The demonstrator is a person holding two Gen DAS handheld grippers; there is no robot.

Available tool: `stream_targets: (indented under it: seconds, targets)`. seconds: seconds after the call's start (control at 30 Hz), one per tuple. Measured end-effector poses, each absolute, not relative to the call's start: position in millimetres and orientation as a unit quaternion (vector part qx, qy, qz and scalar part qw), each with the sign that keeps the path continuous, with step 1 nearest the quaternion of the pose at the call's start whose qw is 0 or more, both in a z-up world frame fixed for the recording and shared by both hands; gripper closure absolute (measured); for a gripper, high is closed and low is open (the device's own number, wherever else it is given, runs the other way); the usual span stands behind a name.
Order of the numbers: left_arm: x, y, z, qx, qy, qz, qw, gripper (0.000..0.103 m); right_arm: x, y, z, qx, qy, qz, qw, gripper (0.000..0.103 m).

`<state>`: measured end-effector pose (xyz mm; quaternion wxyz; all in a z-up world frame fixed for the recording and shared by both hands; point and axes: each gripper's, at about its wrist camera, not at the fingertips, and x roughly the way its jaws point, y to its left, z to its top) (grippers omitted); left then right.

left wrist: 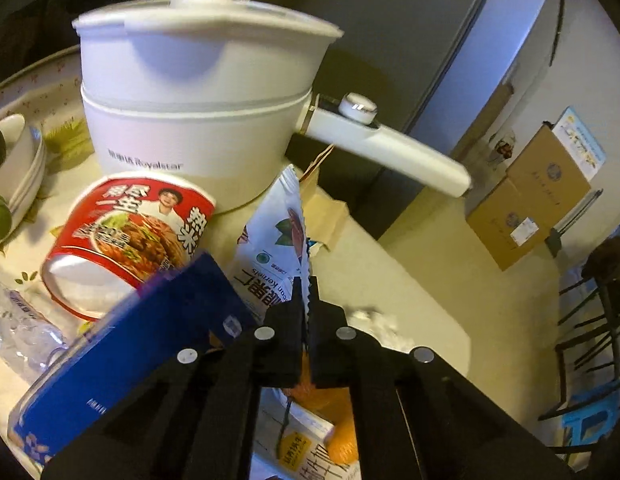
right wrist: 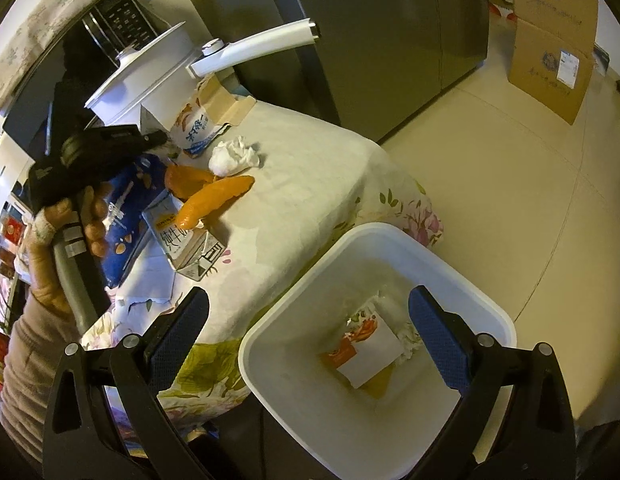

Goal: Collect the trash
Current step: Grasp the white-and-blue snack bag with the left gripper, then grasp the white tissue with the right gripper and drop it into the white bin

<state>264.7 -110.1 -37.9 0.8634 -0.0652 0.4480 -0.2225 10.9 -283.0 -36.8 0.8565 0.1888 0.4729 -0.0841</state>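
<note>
White snack packet pinched in L claw.

Electric pots: one
Noodle cups: one
Milk cartons: one
Orange peels: two
Tissue wads: one
Bins: one
Cardboard boxes: two

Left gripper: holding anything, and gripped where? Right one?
Left gripper is shut on the white snack packet, pinching its serrated sealed edge. Right gripper is open above the white bin, holding nothing.
</note>
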Motion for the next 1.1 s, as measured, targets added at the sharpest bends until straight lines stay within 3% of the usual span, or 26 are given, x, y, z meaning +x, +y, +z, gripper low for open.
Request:
stream_targets:
  seconds: [0.53, 0.73, 0.93, 1.1]
  targets:
    - [188, -53, 46, -0.107, 0.374, -0.257, 0.885, 0.102, 42, -271, -37, 0.178, 0.46, -0.088, 0.866, 0.007]
    - [149, -19, 37, -0.125, 0.382, -0.244, 0.883, 0.102, 79, -275, -34, 0.203, 0.453, -0.071, 0.865, 0.007]
    - [121, 5, 24, -0.148, 0.387, -0.236, 0.879, 0.102, 143, -293, -47, 0.302, 0.474, -0.035, 0.826, 0.008]
    - [123, 8, 16, -0.144, 0.39, -0.233, 0.879, 0.102, 188, -286, -59, 0.32, 0.491, -0.036, 0.81, 0.017]
